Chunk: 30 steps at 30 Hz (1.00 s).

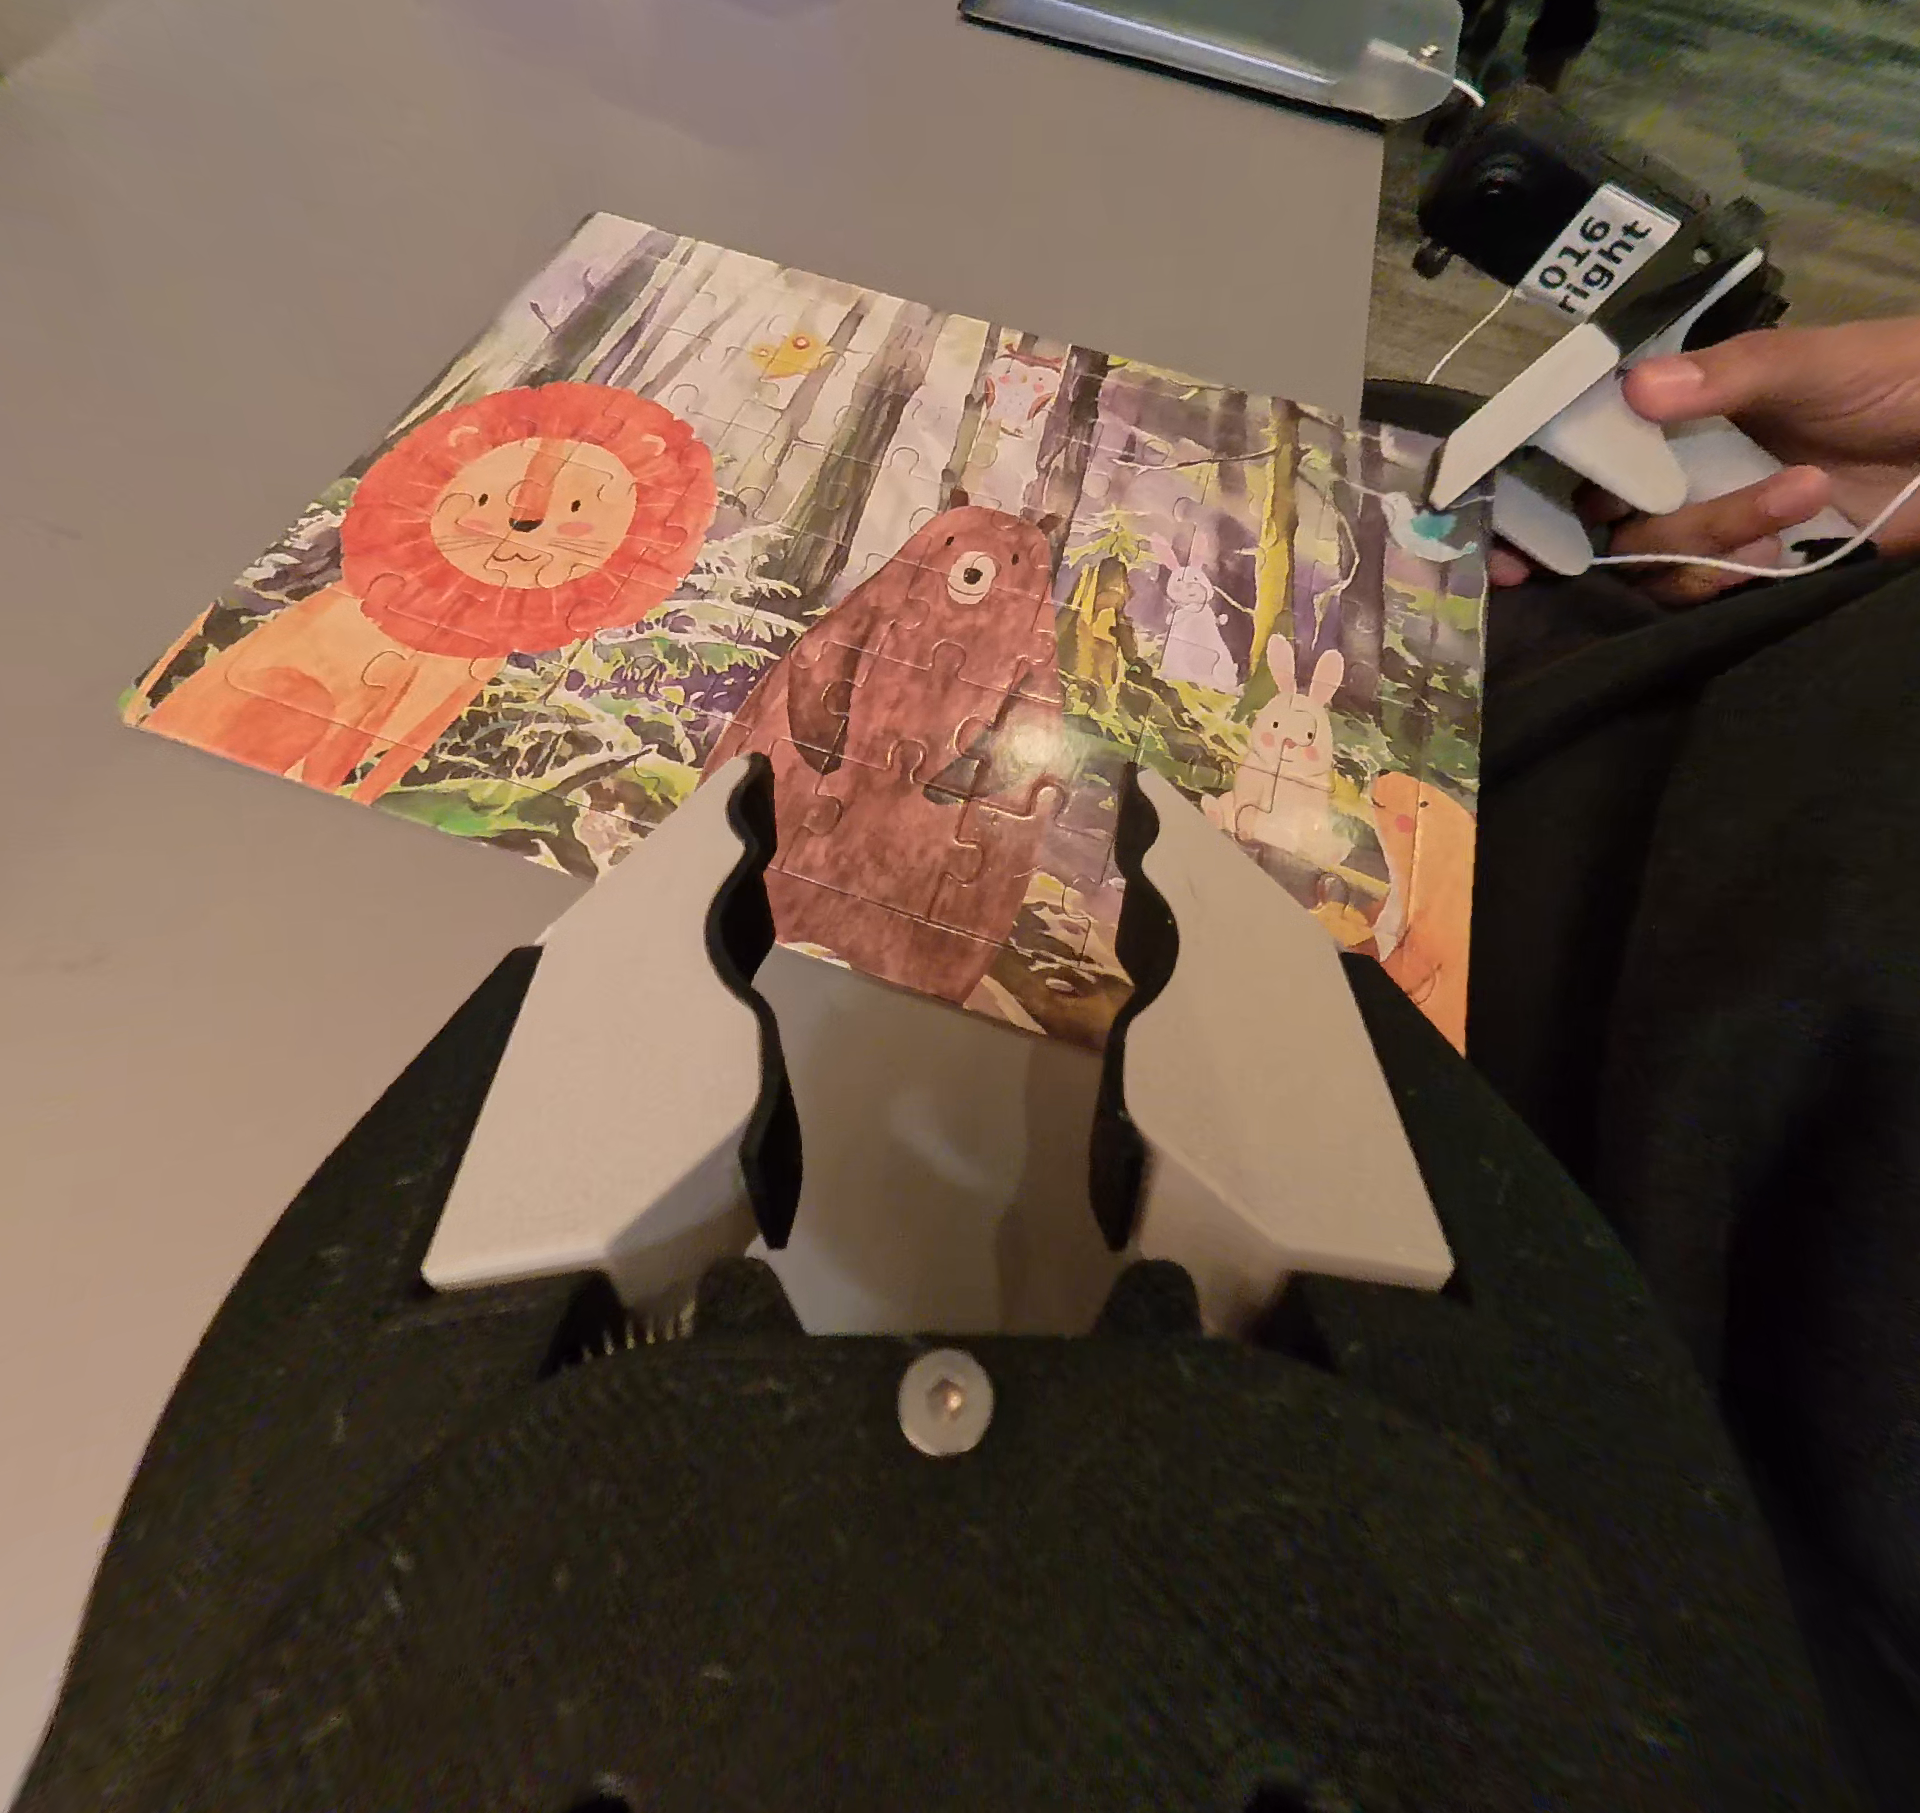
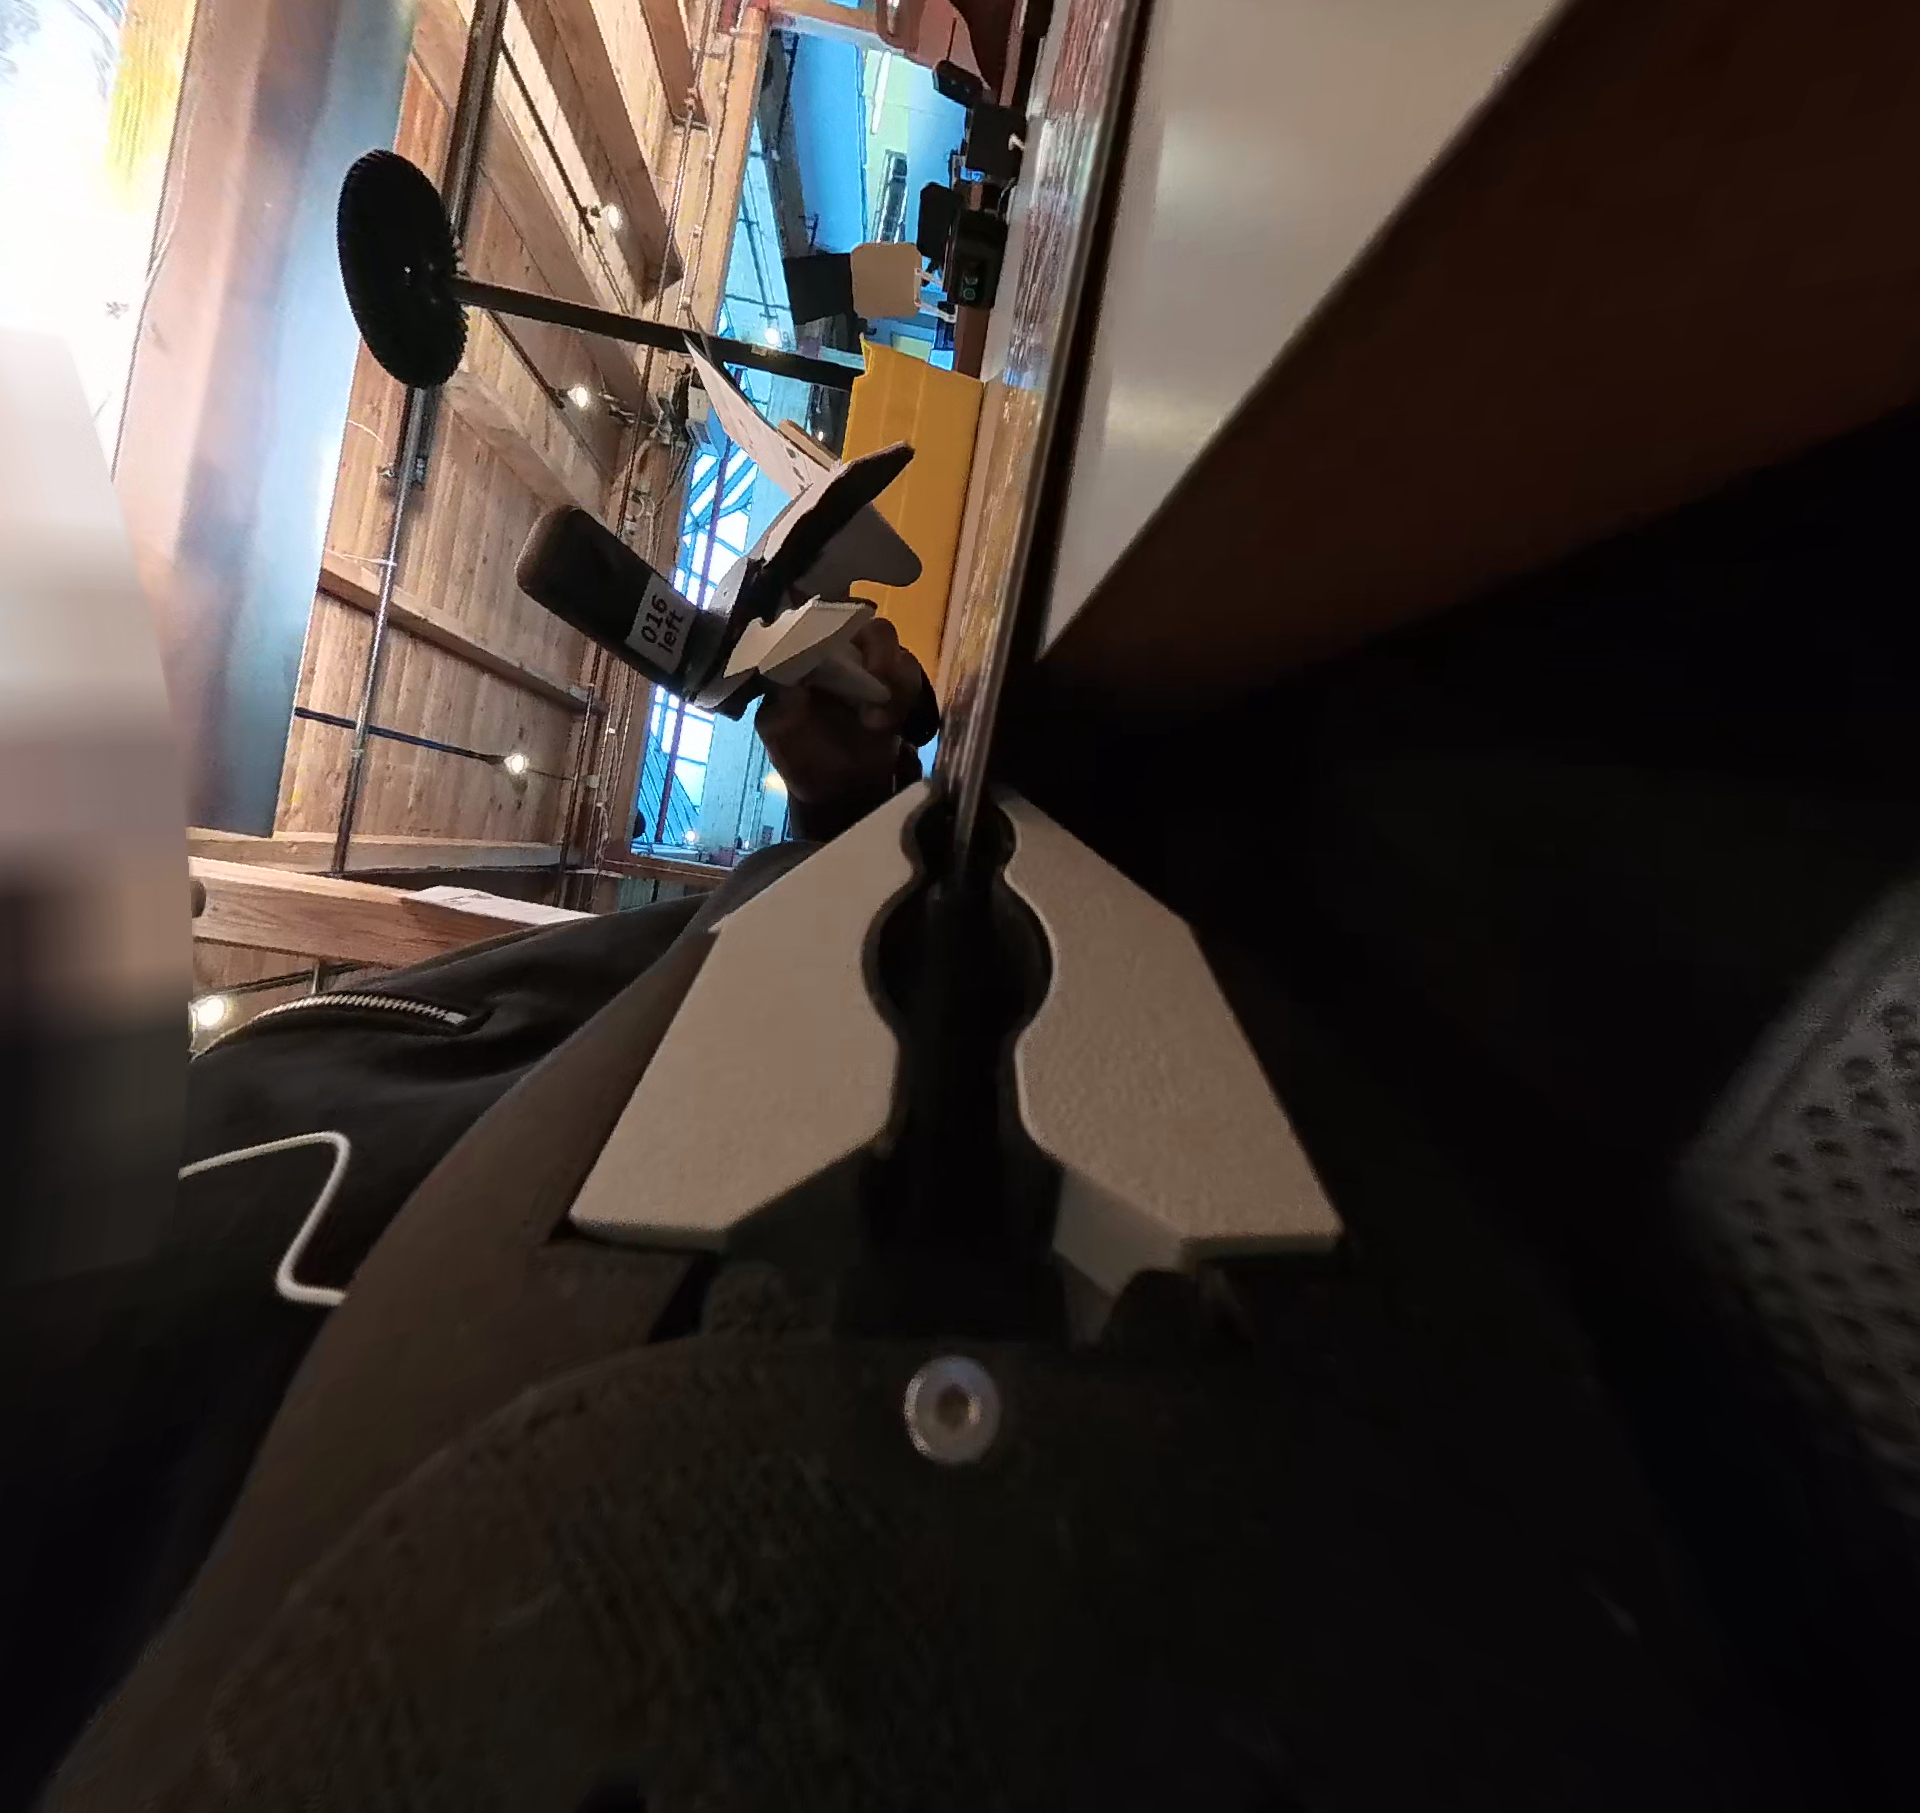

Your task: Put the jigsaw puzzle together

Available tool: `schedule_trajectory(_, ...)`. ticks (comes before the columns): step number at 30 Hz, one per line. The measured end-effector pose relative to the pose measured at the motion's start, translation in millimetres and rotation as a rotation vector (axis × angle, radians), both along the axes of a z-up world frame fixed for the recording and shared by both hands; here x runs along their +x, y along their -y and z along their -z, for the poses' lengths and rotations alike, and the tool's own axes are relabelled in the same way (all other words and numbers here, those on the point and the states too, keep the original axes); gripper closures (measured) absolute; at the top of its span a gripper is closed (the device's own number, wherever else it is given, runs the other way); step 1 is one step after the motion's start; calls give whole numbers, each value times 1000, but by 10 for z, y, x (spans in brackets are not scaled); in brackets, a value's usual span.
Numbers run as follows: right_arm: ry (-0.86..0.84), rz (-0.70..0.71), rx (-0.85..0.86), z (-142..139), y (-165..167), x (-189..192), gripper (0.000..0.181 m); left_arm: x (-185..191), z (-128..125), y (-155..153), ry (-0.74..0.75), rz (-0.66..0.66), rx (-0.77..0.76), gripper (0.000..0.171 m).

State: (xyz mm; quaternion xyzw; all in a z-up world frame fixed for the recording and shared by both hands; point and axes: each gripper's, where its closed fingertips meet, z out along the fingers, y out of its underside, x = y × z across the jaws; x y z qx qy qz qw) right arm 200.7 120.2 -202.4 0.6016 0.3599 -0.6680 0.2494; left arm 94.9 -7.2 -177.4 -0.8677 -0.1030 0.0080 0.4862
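Just ahead of our left gripper (image 1: 940, 807), whose jaws hang wide apart and empty, the jigsaw puzzle (image 1: 831, 610) lies flat on the table (image 1: 312, 205), and honestly it looks basically finished: we spot no gaps and no loose pieces. Our right gripper (image 1: 1439, 496) has its jaws pinched on the puzzle's far right edge, near a little blue bird, so maybe that's the last piece going in?

bare grey table (image 1: 312, 309) lies left of the puzzle (image 1: 831, 620); a dark pouch (image 1: 1195, 7) sits behind it.
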Motion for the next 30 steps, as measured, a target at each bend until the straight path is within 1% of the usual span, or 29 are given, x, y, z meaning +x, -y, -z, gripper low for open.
schedule_trajectory(3, -8, 34, -4, -60, -14, -18, 180, -19, -9, 22, 0, -8, 5, 107)
schedule_trajectory(7, -78, 60, -35, -324, -49, -30, 179, -46, -50, 41, -6, -24, 26, 108)
schedule_trajectory(11, -140, 58, 24, -626, -105, -97, 178, -115, -178, 64, -32, -63, 89, 108)
schedule_trajectory(14, -146, 53, 82, -764, -197, -177, 178, -155, -264, 87, -36, -85, 134, 108)
schedule_trajectory(17, -121, 49, 166, -740, -306, -211, 178, -144, -250, 98, -21, -85, 136, 108)
schedule_trajectory(21, -36, 39, 223, -526, -354, -92, 179, -86, -189, 98, -31, -71, 110, 108)
schedule_trajectory(25, -6, 6, 211, -355, -172, 100, 176, -54, -147, 92, -56, -60, 80, 109)
schedule_trajectory(28, -36, -18, 197, -327, -30, 138, 175, 0, -112, 42, -43, -32, 67, 109)
schedule_trajectory(30, -44, -53, 168, -307, 63, 162, 169, 39, -91, 12, -46, -13, 49, 109)
